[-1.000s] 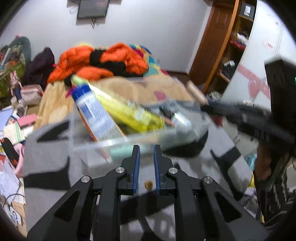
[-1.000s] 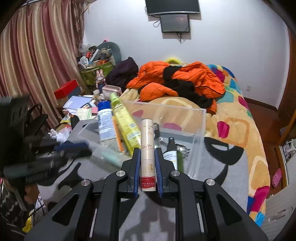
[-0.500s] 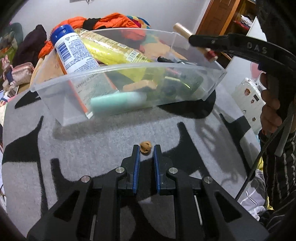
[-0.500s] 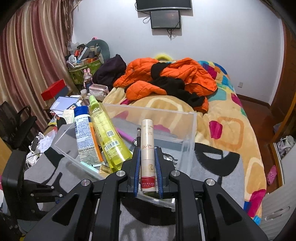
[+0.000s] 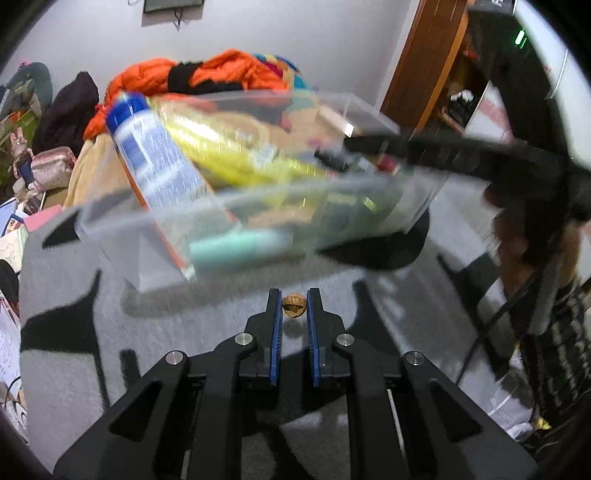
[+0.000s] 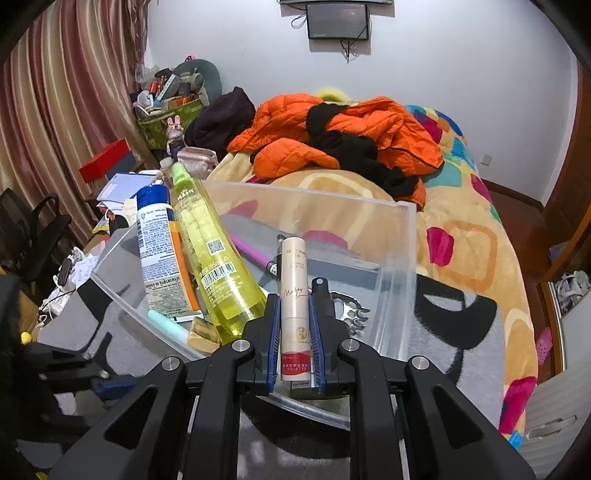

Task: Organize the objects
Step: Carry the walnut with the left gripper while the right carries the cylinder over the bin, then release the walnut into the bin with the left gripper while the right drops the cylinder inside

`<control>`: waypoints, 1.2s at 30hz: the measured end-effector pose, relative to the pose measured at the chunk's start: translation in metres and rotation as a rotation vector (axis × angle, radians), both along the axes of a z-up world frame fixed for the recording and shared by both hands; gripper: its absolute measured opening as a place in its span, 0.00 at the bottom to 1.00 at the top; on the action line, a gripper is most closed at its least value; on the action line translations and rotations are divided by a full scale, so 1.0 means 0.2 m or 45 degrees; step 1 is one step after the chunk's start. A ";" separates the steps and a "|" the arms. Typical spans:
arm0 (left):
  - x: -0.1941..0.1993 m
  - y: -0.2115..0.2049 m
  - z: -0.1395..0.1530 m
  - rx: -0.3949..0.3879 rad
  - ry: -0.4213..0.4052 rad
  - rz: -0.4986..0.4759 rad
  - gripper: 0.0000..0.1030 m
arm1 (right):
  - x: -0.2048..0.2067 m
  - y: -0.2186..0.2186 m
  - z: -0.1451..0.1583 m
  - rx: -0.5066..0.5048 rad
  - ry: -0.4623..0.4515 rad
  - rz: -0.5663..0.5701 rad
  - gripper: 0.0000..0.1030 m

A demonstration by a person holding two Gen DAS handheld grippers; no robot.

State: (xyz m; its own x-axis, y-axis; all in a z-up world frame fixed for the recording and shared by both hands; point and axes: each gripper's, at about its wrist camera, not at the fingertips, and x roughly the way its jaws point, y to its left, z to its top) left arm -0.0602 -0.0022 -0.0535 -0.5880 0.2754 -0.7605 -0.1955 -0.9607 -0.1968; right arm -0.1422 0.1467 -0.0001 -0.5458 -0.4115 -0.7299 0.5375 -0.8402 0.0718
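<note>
Jaws of the right gripper point(image 6: 294, 299) pinch a cream tube point(image 6: 294, 310) over the clear bin point(image 6: 397, 258); left gripper point(image 5: 294, 293) jaws nearly pressed together around a nut point(image 5: 294, 305) beside that bin.

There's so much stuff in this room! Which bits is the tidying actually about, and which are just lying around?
Part of the job:
- clear plastic bin
- cream tube clamped in the right gripper
- yellow bottle and blue-capped tube in the bin
- small walnut between the left gripper's tips

Just lying about:
- orange jacket
- patterned blanket
- red box
- wall screen
</note>
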 end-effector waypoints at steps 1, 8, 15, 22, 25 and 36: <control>0.00 -0.01 0.03 0.012 0.018 0.001 0.12 | 0.00 -0.01 -0.01 -0.001 -0.006 0.004 0.13; -0.07 -0.06 0.21 0.041 0.140 0.040 0.12 | -0.02 -0.07 -0.05 0.011 -0.035 0.028 0.13; -0.20 -0.09 0.21 0.021 0.147 0.094 0.12 | -0.02 -0.07 -0.06 0.008 -0.051 0.032 0.14; -0.26 -0.09 0.15 -0.009 0.119 0.122 0.12 | -0.02 -0.07 -0.07 -0.002 -0.064 0.027 0.14; -0.27 -0.09 0.15 -0.016 0.115 0.128 0.12 | -0.02 -0.06 -0.07 -0.009 -0.077 0.025 0.14; -0.26 -0.10 0.16 -0.029 0.111 0.153 0.13 | 0.05 -0.01 0.00 -0.060 -0.071 0.023 0.25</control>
State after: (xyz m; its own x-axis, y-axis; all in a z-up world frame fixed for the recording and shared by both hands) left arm -0.1126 -0.0231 -0.0215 -0.6796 0.1823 -0.7106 -0.0945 -0.9823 -0.1616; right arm -0.1317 0.1441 -0.0009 -0.4970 -0.4556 -0.7385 0.5463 -0.8255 0.1417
